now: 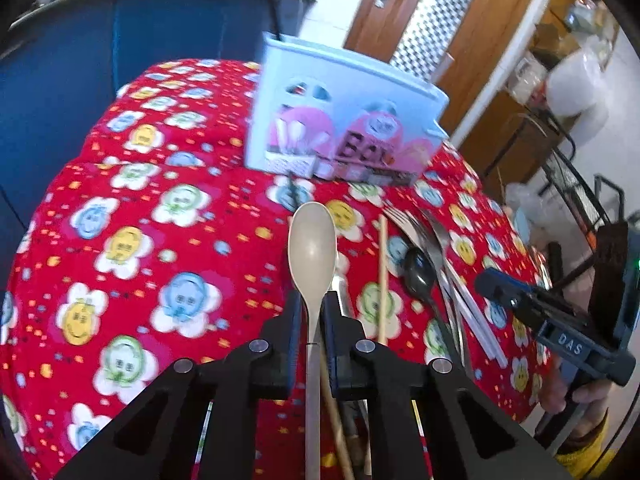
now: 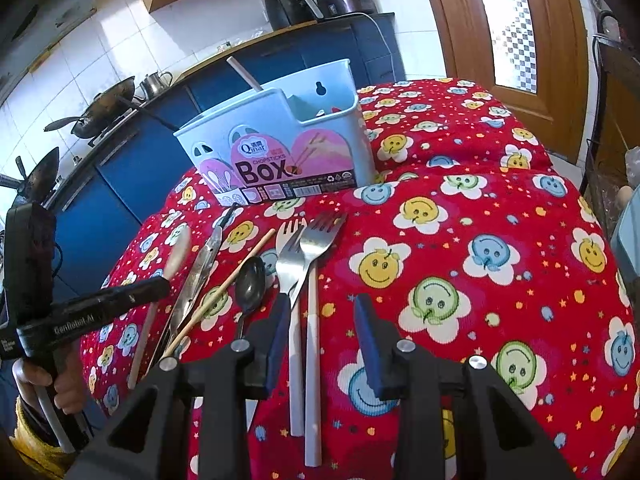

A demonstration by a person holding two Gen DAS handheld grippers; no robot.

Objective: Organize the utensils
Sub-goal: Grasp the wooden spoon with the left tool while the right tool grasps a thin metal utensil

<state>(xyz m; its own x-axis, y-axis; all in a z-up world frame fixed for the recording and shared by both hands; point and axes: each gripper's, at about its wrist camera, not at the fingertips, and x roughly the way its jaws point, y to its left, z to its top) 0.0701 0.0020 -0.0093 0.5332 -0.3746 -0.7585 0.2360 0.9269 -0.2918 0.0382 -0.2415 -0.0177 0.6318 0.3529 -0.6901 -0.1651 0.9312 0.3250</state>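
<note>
Red cloth (image 2: 500, 240) with smiley flowers; pale blue box (image 2: 276, 152), pink label; beige spoon (image 1: 313, 248)

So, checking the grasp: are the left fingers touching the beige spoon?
Touching: the left wrist view shows both fingers pressed against the beige spoon at its neck.

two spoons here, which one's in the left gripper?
The beige spoon: the left gripper is shut on its neck, bowl pointing at the box. The small dark spoon lies loose on the cloth beside the forks.

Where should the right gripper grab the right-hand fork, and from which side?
Take the right fork by its white handle, mid-length, coming from above with the right gripper straddling it. It lies flat on the cloth, and its head overlaps the left fork, so avoid the tines.
</note>
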